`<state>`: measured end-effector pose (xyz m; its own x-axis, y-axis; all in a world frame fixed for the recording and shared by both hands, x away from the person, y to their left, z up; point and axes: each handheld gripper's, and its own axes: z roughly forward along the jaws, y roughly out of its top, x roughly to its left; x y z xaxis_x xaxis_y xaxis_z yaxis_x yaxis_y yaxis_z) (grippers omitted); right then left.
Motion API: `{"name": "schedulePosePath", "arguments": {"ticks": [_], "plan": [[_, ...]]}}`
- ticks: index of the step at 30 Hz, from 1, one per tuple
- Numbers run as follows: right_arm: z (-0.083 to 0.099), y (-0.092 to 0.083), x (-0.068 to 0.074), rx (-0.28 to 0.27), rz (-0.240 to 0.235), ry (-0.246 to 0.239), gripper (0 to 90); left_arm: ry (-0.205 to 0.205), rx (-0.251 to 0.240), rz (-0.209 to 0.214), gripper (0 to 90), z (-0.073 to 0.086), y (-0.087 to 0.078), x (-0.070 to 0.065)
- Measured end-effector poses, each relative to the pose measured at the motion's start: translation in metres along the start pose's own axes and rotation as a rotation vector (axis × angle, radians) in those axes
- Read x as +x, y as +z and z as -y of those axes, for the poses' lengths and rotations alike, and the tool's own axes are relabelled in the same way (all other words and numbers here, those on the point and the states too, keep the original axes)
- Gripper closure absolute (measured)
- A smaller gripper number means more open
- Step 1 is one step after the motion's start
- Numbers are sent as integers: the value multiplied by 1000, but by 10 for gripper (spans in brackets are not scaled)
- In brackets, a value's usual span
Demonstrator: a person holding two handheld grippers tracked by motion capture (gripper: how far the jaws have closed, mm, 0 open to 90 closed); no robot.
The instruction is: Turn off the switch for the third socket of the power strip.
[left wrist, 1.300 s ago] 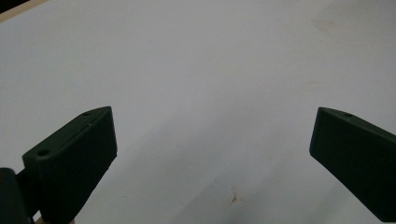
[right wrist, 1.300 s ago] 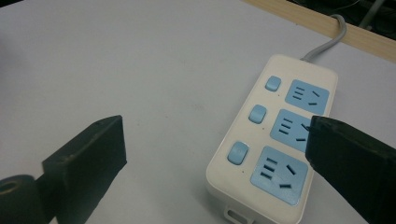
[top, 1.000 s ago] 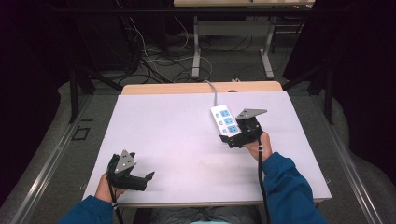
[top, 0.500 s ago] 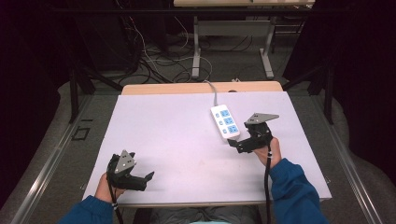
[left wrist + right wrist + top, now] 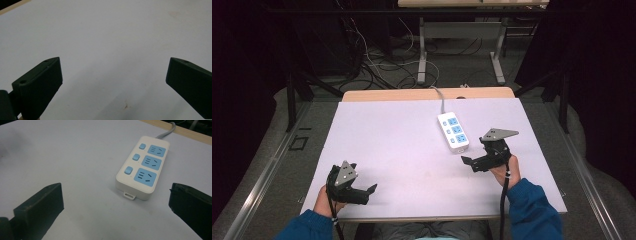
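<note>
We have the right gripper point(image 5: 473, 162) hovering low over the table point(image 5: 392, 135), with its jaws spread wide and nothing between them. Just ahead of it lies the power strip point(image 5: 453, 132), flat on the tabletop, its near short end with the small hanging tab turned toward us. In the right gripper view point(image 5: 116, 200) the power strip point(image 5: 142, 167) sits ahead and slightly toward the right jaw, apart from both jaws, with its three blue sockets and three blue switches facing up. Its grey cord point(image 5: 166, 131) runs off from the far end toward the wooden edge of the table.

Our left gripper point(image 5: 368, 192) rests well away from the strip, near our own edge of the table, and its jaws are also wide apart with only bare tabletop between them, as the left gripper view point(image 5: 113, 75) shows.

We judge that we are at the approach step: the right gripper is lined up on the strip but has not yet touched it. The next move, as we read it, calls for pushing the open jaws forward and a little toward the right jaw's side, so that the strip's near end comes between them, then closing across its width. The body looks smooth and rounded at the edges, so we should take it squarely and low to keep it from slipping. The cord could drag if we lift or pull.
</note>
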<state>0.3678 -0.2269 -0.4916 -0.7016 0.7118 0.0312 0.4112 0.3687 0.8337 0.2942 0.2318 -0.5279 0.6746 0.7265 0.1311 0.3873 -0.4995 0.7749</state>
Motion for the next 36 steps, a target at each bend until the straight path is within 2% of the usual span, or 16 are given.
{"name": "schedulePosePath", "arguments": {"ticks": [14, 23, 24, 25, 36], "plan": [[14, -15, 8, 3, 22, -13, 0, 8, 4, 1, 5, 0, 0, 0], [25, -23, 9, 13, 32, -18, 0, 8, 4, 1, 6, 0, 0, 0], [26, -24, 10, 15, 44, -8, 0, 8, 3, 1, 5, 0, 0, 0], [27, -26, 9, 28, 32, -13, 0, 9, 5, 2, 5, 0, -1, 0], [39, -35, 9, 23, 53, -3, 0, 5, 1, 0, 5, 0, -1, 0]]}}
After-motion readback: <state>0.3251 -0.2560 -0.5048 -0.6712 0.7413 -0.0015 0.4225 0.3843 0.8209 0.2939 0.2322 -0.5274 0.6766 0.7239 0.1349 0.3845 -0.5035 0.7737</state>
